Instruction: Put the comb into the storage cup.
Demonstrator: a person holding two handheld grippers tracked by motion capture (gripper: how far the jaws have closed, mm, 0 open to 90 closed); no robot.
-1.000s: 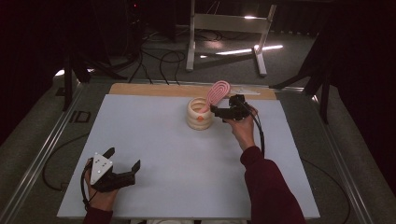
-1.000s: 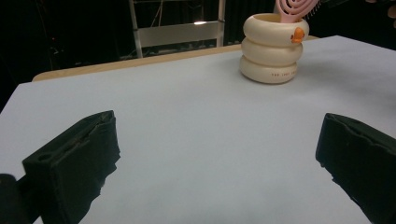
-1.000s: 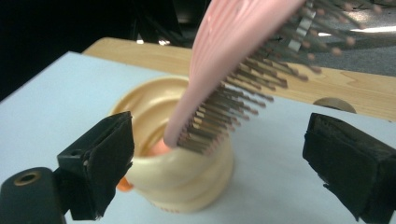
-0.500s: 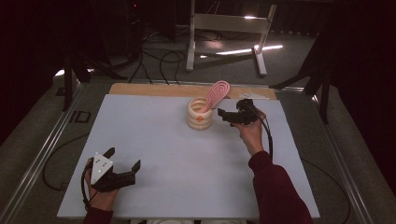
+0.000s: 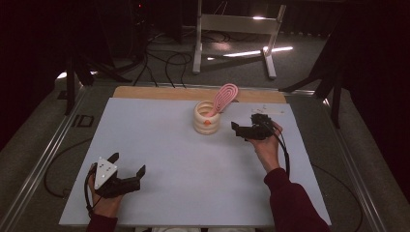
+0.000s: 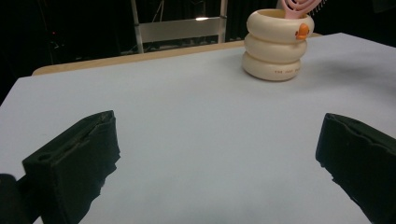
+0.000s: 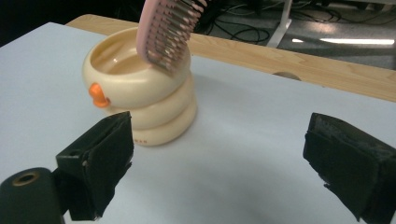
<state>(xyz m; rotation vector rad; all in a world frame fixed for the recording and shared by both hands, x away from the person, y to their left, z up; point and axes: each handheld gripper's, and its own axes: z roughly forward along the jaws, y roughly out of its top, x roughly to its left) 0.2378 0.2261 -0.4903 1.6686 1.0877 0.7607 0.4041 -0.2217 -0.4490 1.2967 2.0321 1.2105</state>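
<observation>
A cream cup (image 5: 206,122) made of stacked rings, with a small orange knob, stands at the far middle of the white table (image 5: 193,183). A pink hairbrush (image 5: 225,97) stands in it, its head leaning up and to the right. My right gripper (image 5: 243,127) is open just right of the cup, apart from it and holding nothing. In the right gripper view the cup (image 7: 140,98) and the brush's bristles (image 7: 170,28) sit left of centre, beyond the spread jaws. My left gripper (image 5: 126,166) rests open near the front left; its own view has the cup (image 6: 275,46) far off.
A wooden strip (image 5: 193,93) runs along the table's far edge. Beyond it a white metal stand (image 5: 234,29) and cables lie on the dark floor. Metal rails (image 5: 43,159) border the table at both sides.
My right gripper has drawn back from the cup and brush, moving right and toward the person. The brush stays leaning in the cup. The left gripper has not moved.
</observation>
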